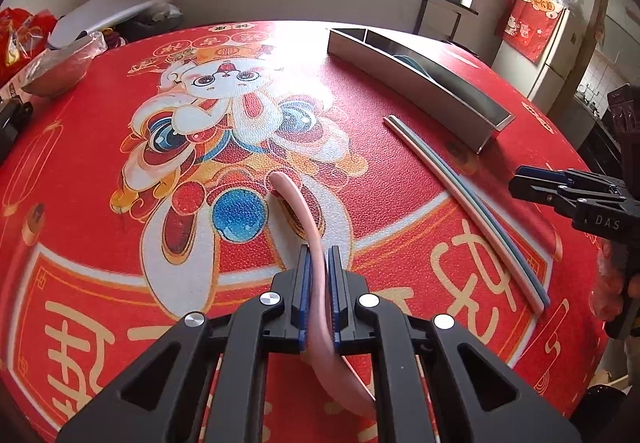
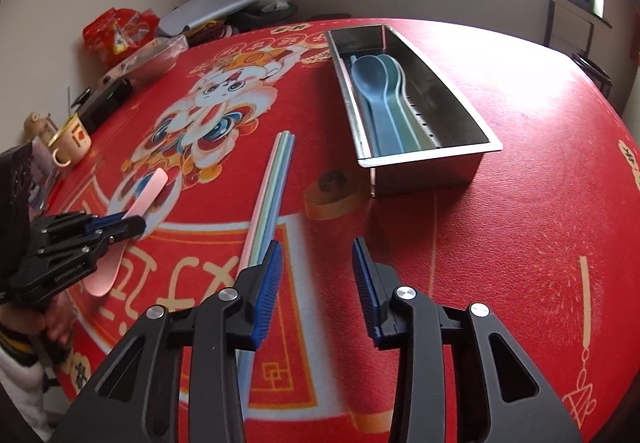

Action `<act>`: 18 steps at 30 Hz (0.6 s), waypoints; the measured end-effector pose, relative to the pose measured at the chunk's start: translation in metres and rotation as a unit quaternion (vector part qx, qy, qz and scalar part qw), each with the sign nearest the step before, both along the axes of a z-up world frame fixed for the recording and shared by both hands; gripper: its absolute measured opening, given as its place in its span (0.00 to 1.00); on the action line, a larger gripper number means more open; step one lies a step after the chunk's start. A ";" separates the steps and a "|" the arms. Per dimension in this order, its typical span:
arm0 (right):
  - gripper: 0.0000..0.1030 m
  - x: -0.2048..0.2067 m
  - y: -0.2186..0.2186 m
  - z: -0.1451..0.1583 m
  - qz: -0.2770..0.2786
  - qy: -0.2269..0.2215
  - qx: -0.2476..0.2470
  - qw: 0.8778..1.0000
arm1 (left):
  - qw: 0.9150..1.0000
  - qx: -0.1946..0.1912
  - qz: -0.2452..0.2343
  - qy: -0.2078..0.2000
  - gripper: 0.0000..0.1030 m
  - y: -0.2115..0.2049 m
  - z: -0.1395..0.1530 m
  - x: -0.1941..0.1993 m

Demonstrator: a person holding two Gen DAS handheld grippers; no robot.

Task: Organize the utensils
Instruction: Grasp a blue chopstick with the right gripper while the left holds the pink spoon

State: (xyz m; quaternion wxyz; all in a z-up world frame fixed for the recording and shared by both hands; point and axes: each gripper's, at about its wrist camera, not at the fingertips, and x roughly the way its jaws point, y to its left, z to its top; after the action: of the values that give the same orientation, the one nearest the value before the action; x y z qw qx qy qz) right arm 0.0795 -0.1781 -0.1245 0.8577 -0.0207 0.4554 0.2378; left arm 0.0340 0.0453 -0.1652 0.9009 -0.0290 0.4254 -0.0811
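Note:
My left gripper (image 1: 318,255) is shut on a pink spoon (image 1: 298,203), its handle pointing forward over the red table mat and its bowl behind the fingers. In the right wrist view the left gripper (image 2: 134,225) holds the same pink spoon (image 2: 150,189) at the left. My right gripper (image 2: 316,247) is open and empty above the mat, just right of a bundle of pastel chopsticks (image 2: 272,183), which also shows in the left wrist view (image 1: 464,199). A steel utensil tray (image 2: 432,151) holds blue and green spoons (image 2: 380,99).
The round table carries a red mat with a cartoon lion-dance print (image 1: 224,111). A mug (image 2: 72,143), a black box (image 2: 106,103) and plastic bags (image 2: 120,31) crowd the table's far left edge. A fridge (image 1: 548,55) stands beyond the table.

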 end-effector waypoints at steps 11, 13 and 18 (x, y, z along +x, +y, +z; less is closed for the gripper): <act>0.25 0.010 0.031 -0.012 0.009 0.020 -0.020 1.000 | 1.000 -0.016 0.002 0.001 0.08 0.004 0.000 0.000; 0.25 0.010 0.029 -0.012 0.007 0.021 -0.023 0.999 | 1.000 -0.017 0.002 0.001 0.08 0.005 -0.001 0.000; 0.23 0.006 0.023 -0.010 0.004 0.016 -0.040 0.999 | 1.000 -0.011 0.002 0.000 0.08 0.004 -0.001 0.000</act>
State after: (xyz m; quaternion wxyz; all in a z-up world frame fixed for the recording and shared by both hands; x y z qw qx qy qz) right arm 0.0856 -0.1554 -0.1345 0.8480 -0.0532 0.4778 0.2230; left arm 0.0341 0.0491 -0.1658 0.9006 -0.0396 0.4246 -0.0844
